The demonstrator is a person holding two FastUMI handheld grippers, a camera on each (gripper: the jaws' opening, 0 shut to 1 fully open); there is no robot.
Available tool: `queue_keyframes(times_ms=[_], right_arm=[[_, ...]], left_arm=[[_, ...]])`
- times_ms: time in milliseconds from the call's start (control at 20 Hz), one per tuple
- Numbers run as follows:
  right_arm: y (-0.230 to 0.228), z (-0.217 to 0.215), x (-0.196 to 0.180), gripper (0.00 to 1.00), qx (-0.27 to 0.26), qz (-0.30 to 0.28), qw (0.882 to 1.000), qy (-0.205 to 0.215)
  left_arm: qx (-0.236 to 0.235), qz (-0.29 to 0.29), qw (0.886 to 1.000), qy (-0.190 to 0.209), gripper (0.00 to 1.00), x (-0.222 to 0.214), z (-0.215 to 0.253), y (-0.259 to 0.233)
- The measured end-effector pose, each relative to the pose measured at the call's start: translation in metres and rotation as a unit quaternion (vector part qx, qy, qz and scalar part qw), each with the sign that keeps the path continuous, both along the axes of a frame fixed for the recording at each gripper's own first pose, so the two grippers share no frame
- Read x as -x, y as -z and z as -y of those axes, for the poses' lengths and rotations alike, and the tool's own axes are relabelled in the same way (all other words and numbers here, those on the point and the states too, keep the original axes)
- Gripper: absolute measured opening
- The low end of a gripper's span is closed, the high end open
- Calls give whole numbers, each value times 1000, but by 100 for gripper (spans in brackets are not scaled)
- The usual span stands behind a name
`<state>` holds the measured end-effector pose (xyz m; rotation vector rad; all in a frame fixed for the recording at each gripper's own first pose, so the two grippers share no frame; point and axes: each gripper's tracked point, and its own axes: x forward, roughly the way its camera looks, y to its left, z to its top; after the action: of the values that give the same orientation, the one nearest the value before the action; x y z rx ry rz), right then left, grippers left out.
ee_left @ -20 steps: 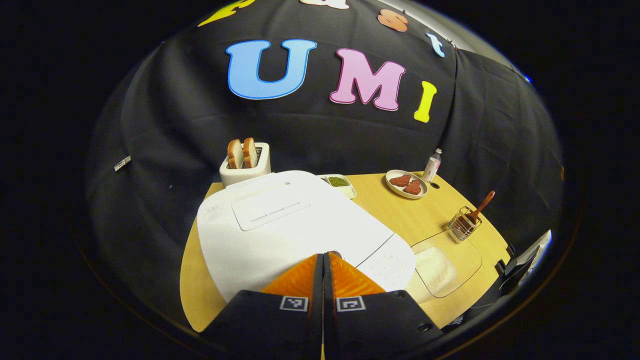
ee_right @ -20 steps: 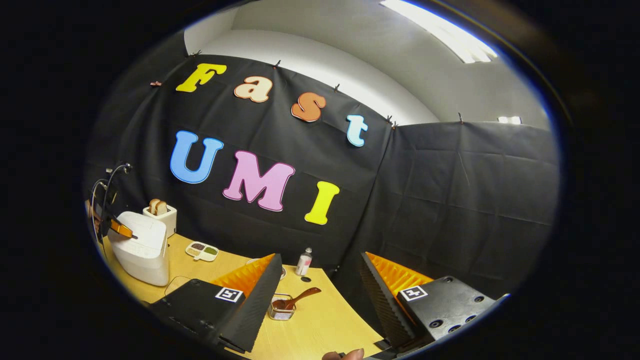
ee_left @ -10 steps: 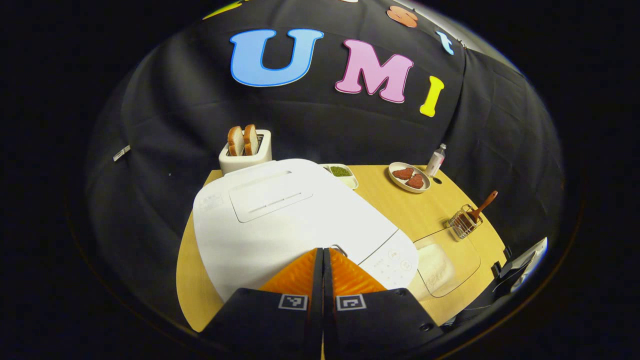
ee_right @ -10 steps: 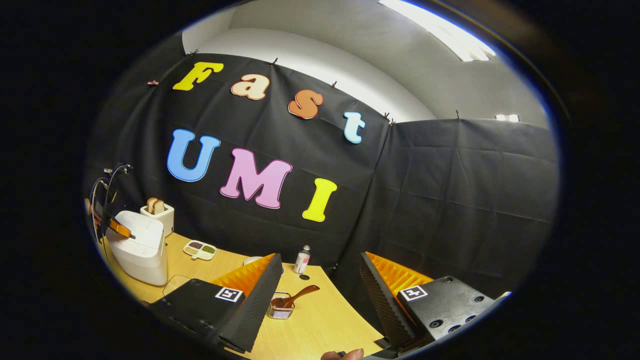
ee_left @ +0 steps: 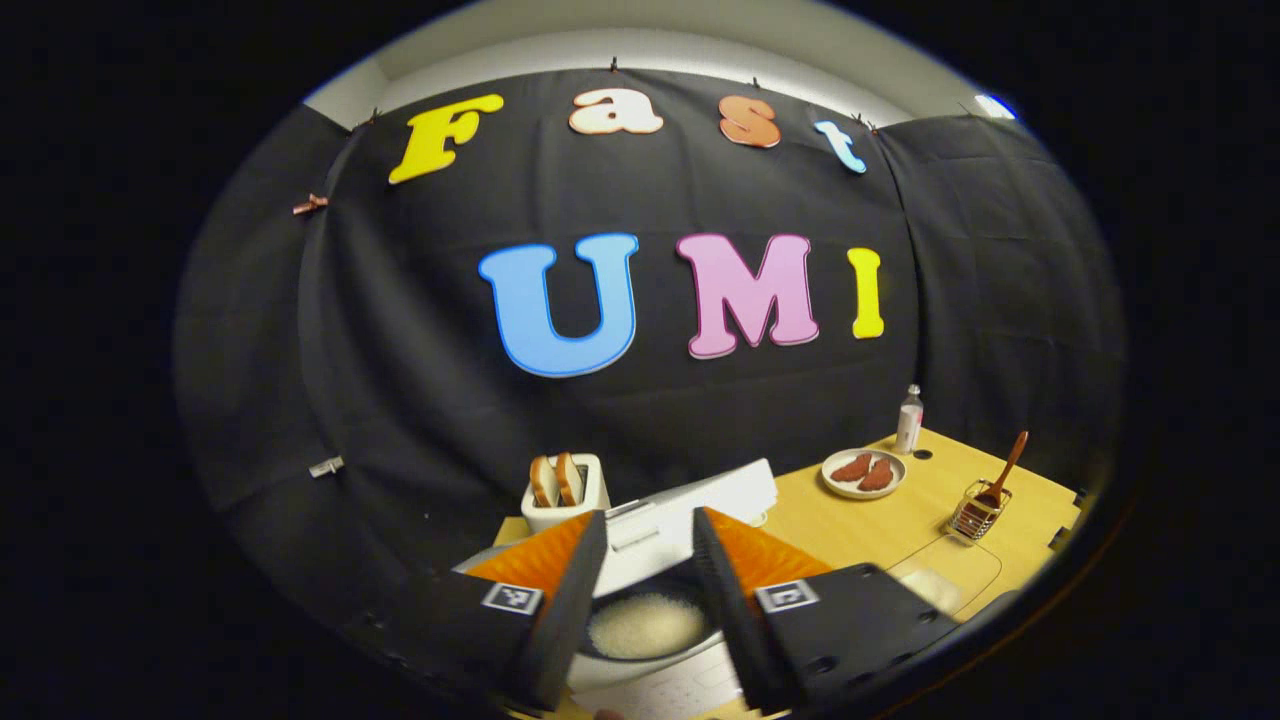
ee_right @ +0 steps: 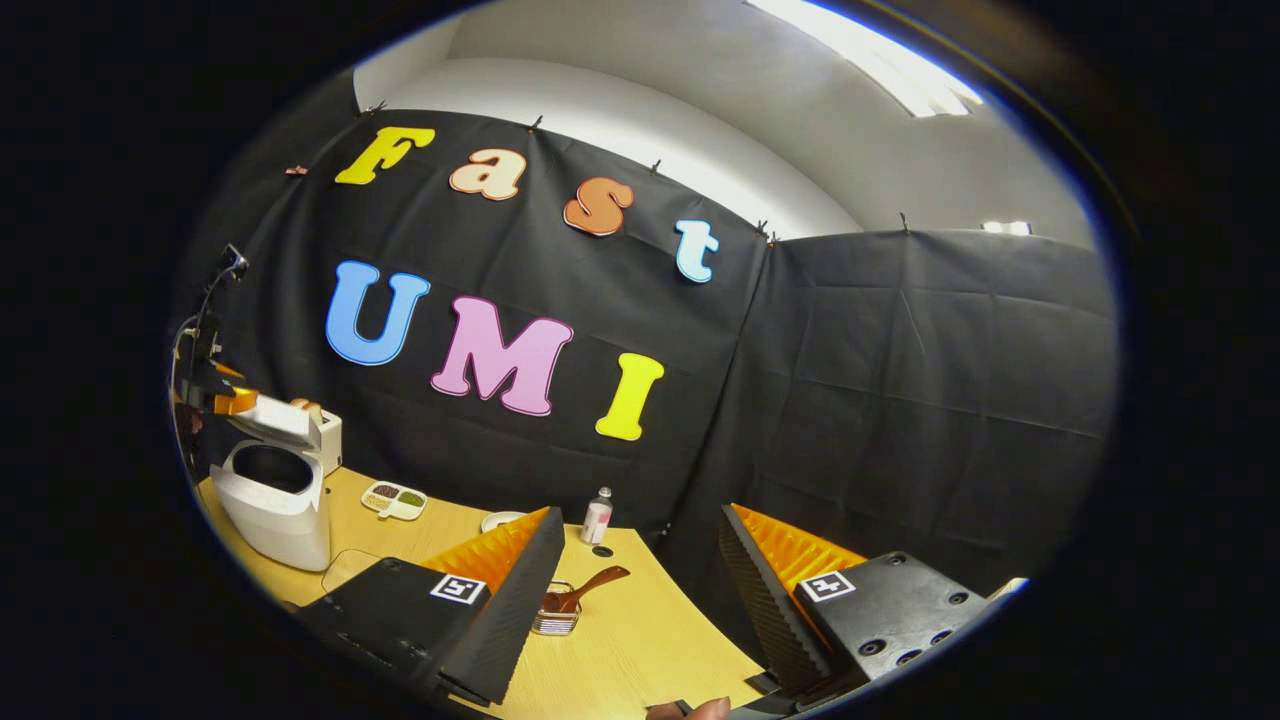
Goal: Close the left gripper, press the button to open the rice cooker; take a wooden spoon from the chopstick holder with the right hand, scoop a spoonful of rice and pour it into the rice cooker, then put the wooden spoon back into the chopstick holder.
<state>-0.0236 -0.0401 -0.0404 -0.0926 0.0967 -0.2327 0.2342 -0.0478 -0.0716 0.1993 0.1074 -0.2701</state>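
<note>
We see the rice cooker [ee_left: 650,620] partly hidden behind the left gripper [ee_left: 645,600]; wooden spoon [ee_right: 590,585] bowl hidden in the chopstick holder [ee_right: 555,620].

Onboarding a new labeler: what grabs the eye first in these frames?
The white rice cooker at the table's far left end, lid up; in the left gripper view, its pot of white grains shows between the open left gripper fingers. Next, the wooden spoon slanting out of the wire holder, just ahead of the open right gripper. Behind the cooker, a toaster with two bread slices.
</note>
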Motion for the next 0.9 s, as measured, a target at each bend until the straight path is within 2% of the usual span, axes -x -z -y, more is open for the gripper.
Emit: queue_keyframes(times_ms=[50, 100, 150, 200, 250, 300, 550, 900], right_arm=[[0, 2, 1, 97, -1, 1, 1000, 0], [-1, 3, 1, 97, -2, 3, 1000, 0], [-1, 4, 2, 97, -1, 3, 1000, 0], [-2, 6, 2, 97, 0, 3, 1000, 0], [-2, 8, 3, 97, 0, 3, 1000, 1], [-4, 10, 5, 97, 0, 6, 1000, 1], [-13, 22, 11, 97, -13, 12, 1000, 3], [-20, 28, 6, 97, -23, 27, 999, -4]], left_arm=[[-1, 15, 1000, -7, 76, 6, 0, -13], [1, 30, 1000, -6, 83, 11, 4, -24], [3, 43, 999, -3, 83, 18, 9, -34], [7, 55, 998, -4, 94, 26, 12, -42], [13, 60, 998, 0, 93, 37, 16, -46], [17, 60, 998, 6, 97, 45, 23, -48], [39, 51, 998, 9, 97, 85, 38, -53], [63, 46, 997, -19, 96, 126, 28, -59]])
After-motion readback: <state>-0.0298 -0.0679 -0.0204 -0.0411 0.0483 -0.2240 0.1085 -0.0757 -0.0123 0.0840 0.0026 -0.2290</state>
